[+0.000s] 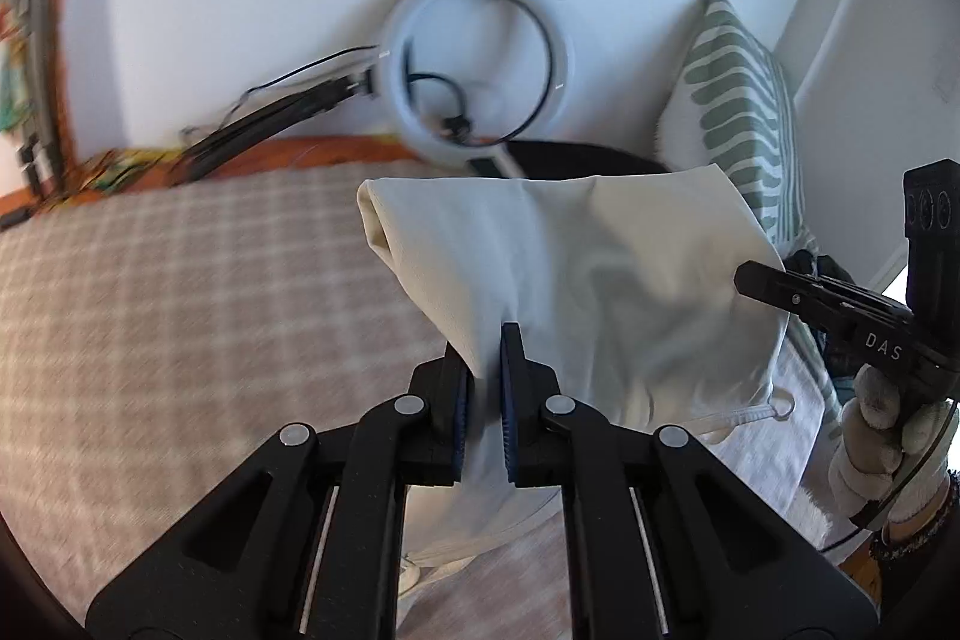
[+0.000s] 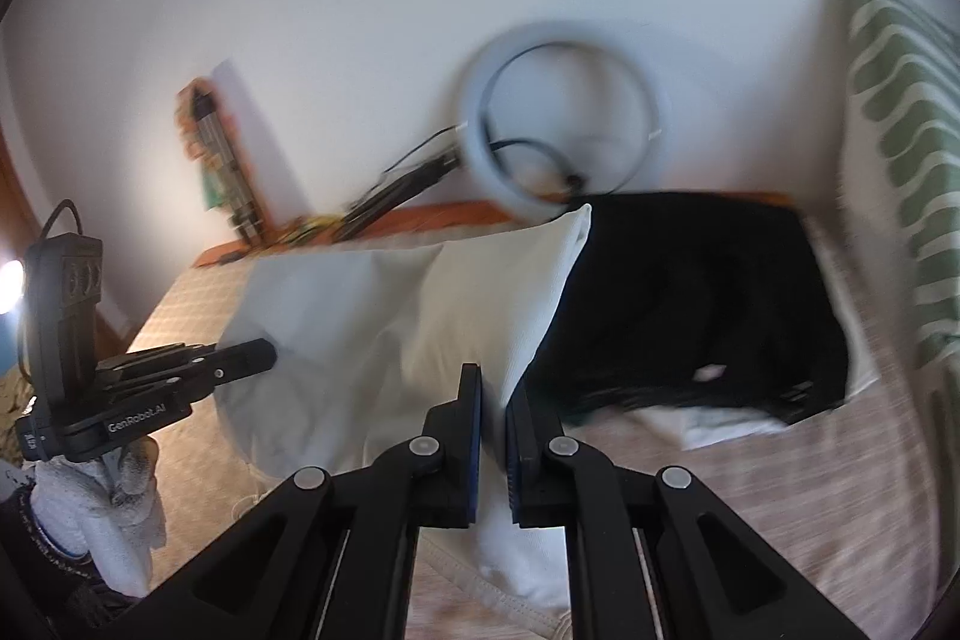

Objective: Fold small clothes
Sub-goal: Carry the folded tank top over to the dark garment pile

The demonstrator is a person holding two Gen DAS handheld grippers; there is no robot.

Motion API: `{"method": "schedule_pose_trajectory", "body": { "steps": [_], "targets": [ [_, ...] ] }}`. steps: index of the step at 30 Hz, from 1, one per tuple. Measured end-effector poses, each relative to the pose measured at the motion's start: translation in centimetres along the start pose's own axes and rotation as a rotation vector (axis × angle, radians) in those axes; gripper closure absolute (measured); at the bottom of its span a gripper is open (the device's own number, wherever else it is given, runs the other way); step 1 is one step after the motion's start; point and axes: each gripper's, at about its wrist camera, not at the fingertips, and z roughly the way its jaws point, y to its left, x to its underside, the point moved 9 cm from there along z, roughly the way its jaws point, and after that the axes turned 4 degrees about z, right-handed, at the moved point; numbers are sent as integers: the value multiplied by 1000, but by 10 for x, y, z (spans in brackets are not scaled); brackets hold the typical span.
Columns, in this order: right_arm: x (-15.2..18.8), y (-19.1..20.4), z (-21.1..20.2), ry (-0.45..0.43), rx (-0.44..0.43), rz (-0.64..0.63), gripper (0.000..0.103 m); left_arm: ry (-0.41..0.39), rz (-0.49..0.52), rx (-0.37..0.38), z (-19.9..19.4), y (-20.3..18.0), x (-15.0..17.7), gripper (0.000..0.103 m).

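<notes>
A: Where's the cloth (image 1: 576,280)?

B: The cream garment is lifted off the checked bedspread (image 1: 180,310), hanging between the two tools. The left gripper (image 1: 486,370) is clamped narrow on one part of its edge. The right gripper (image 2: 493,424) is pinched tight on another part, with fabric running up between its jaws.

A: So both hold it. What matters for this step?

B: I'd judge this is the carry-over of a fold, so both held points should travel level with each other. If one leads, the crease will likely come out slanted.

A: Anything loose on the garment?

B: A drawstring or strap (image 1: 750,412) dangles below the cloth, near the gloved hand (image 1: 882,436). It should end up tucked inside the fold, not trailing out.

A: What lies around the cloth?

B: Beyond it, on the bed, sits a black garment (image 2: 708,298); the fold should land short of that. Further right of the cloth stands a green-patterned pillow (image 2: 900,148). Behind the cloth a ring light (image 1: 480,58) leans at the wall.

A: Any risk?

B: The grips look small, so a quick swing could slip the fabric free. Lowering gently before letting go seems wise.
</notes>
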Motion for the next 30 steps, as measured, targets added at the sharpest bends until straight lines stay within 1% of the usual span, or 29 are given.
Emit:
{"method": "schedule_pose_trajectory", "body": {
  "steps": [2, 9, 14, 17, 21, 26, 30],
  "targets": [
    [-8, -16, -4, -7, 18, 4, 99, -8, 12, 10, 12, -15, -12, 96],
    [-42, -76, -11, -47, 133, -13, 99, -27, 50, 42, 63, -61, -54, 96],
    [-66, -121, -9, -73, 208, -2, 99, -36, 91, 41, 98, -85, -77, 96],
    [-79, -145, -2, -84, 240, 7, 99, -42, 95, 35, 116, -92, -87, 96],
    [-88, -164, 13, -85, 263, 13, 99, -47, 118, 7, 139, -99, -96, 96],
    [-91, -186, 38, -62, 299, 16, 99, -44, 138, -34, 163, -99, -100, 96],
    [-87, -204, 60, -28, 312, 42, 99, -23, 148, -69, 181, -94, -95, 96]
  ]
}}
